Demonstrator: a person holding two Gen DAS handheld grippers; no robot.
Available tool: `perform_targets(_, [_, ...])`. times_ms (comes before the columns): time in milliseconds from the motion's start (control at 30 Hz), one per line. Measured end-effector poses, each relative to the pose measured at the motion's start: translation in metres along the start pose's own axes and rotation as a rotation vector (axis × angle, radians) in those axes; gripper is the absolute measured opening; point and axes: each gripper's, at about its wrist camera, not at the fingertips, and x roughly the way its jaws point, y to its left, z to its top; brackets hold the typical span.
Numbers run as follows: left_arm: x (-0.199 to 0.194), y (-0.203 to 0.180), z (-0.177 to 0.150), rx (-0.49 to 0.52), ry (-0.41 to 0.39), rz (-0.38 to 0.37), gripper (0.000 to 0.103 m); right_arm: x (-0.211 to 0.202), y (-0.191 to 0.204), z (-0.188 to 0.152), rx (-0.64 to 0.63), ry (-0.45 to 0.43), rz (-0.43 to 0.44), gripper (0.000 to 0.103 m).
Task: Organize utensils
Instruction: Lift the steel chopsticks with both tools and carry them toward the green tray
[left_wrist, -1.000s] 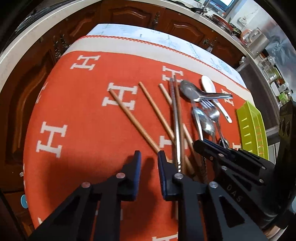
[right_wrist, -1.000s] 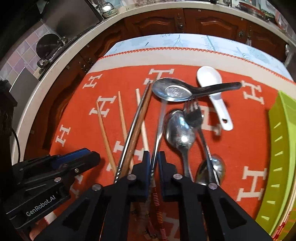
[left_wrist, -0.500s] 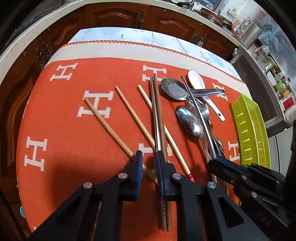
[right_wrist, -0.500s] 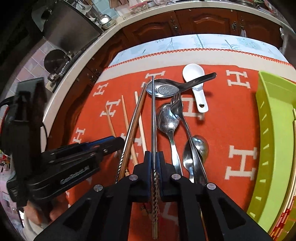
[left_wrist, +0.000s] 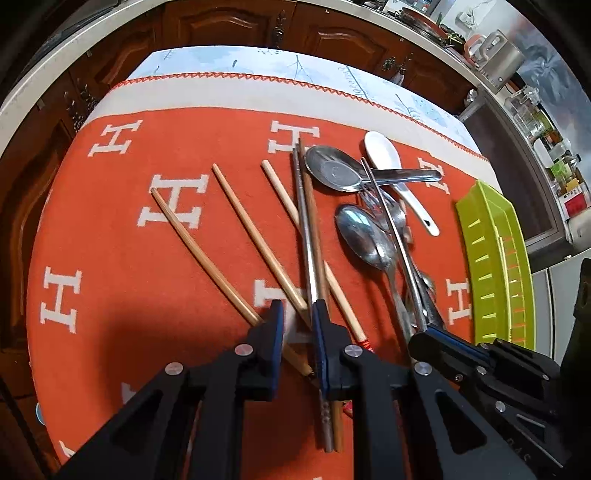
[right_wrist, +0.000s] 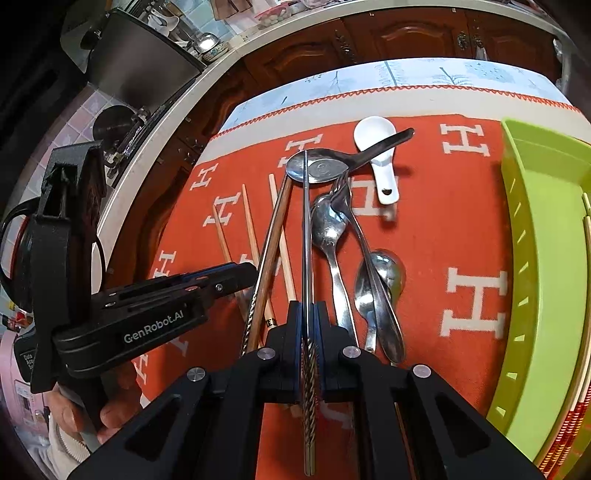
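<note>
Fingers of the right gripper (right_wrist: 306, 321) are pressed flat against a metal chopstick (right_wrist: 306, 236), pinching it near its ribbed end; the smooth tip reaches far, over the bowl of the large steel spoon (right_wrist: 317, 170). A second ago these same fingers were low over the pile with that stick lying among the others on the orange cloth (right_wrist: 476, 236); now it runs straight up the middle of the right wrist view, clear of its neighbours, so I judge it picked and lifted. The left gripper (left_wrist: 298, 325) has its fingers only a little apart, and they hold nothing: the near end of a wooden chopstick (left_wrist: 201, 254) sits just beside the left finger, and a second metal chopstick (left_wrist: 306, 236), paired with a dark wooden one (left_wrist: 316, 229), passes by the right finger. Compared with a second ago the left view has slid rightward over the cloth, putting those near ends at its fingertips. Remaining on the cloth: the pale chopsticks at left, the fork (right_wrist: 349, 229) and smaller spoons at centre, the white ceramic spoon (right_wrist: 380, 162) at far right. The green tray (right_wrist: 535, 229) stands at the right edge of the cloth, with what look like chopsticks along its far-right wall. Judgement: sorting has barely begun; the lifted stick should go rightward into the tray. Risk: a thin, smooth stick may pivot in the pinch.
</note>
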Motion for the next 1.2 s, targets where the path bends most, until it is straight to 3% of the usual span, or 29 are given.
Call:
perform_targets(633, [0.009,-0.009,-0.005,0.021,0.014,0.053,0.014,-0.003,-0.008,-0.004,0.017,0.004,0.02,0.006])
perform_targets(733, [0.01,-0.012,-0.006,0.024,0.008,0.032,0.005,-0.003,-0.007,-0.004,0.019,0.002,0.028,0.006])
perform_targets(833, [0.008,-0.013,-0.008,-0.003,-0.002,0.036,0.004,-0.008,-0.006,-0.004,0.016,-0.009,0.036,0.006])
perform_targets(1200, [-0.044,-0.016,-0.032,-0.107,-0.101,-0.023,0.003,-0.036,-0.007,-0.014,0.028,-0.046,0.058,0.006])
